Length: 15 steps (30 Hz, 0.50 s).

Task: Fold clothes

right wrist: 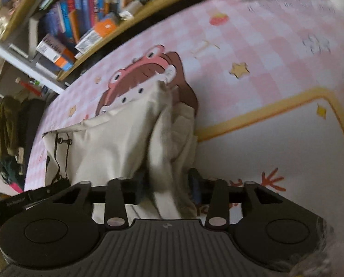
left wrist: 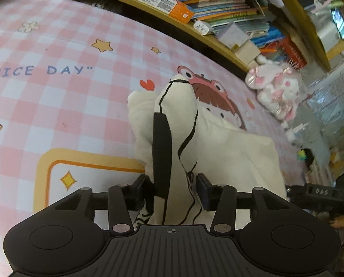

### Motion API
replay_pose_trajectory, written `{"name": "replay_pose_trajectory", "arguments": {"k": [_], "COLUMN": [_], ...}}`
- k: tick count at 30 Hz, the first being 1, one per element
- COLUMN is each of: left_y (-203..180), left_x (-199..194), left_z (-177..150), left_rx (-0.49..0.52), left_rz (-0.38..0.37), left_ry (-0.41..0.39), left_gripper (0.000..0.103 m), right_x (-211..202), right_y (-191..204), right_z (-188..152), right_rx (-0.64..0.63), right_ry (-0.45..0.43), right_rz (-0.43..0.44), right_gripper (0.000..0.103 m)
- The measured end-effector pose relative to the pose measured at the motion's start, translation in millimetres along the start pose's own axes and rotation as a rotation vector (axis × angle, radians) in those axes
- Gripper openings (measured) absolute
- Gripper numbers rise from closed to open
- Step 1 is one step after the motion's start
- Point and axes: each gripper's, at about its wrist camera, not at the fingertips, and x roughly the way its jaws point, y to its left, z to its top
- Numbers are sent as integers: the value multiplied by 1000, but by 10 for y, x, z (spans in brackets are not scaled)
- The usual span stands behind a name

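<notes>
A cream garment (left wrist: 229,152) with thin black line print and a black patch lies partly bunched on the pink checked surface (left wrist: 56,92). My left gripper (left wrist: 174,189) is shut on a raised fold of it, cloth pinched between both fingers. In the right wrist view the same cream garment (right wrist: 107,143) spreads to the left, and my right gripper (right wrist: 167,189) is shut on another bunched fold that rises between the fingers. The other gripper's black body (right wrist: 22,200) shows at the lower left of that view. The cloth hides the fingertips of both grippers.
A wooden shelf (left wrist: 195,30) packed with books and boxes runs along the far edge. A pink and white plush toy (left wrist: 276,92) sits at the surface's far right. The printed sheet carries a cartoon figure (right wrist: 149,73), stars and a yellow frame (right wrist: 264,115).
</notes>
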Motion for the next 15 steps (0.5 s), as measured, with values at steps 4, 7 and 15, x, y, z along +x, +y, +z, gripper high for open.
{"name": "replay_pose_trajectory", "arguments": {"k": [4, 7, 15], "left_y": [-19, -40, -95], "left_x": [40, 69, 34], "left_z": [15, 23, 31], "left_rx": [0, 6, 29], "left_rz": [-4, -2, -9], "left_ry": [-7, -10, -40], "left_gripper": [46, 42, 19], "right_x": [38, 77, 108], "right_y": [32, 102, 206], "right_z": [-2, 2, -23], "right_rx": [-3, -28, -107], "right_ry": [-7, -7, -18], "right_rz": [7, 1, 9], "right_gripper": [41, 40, 18]}}
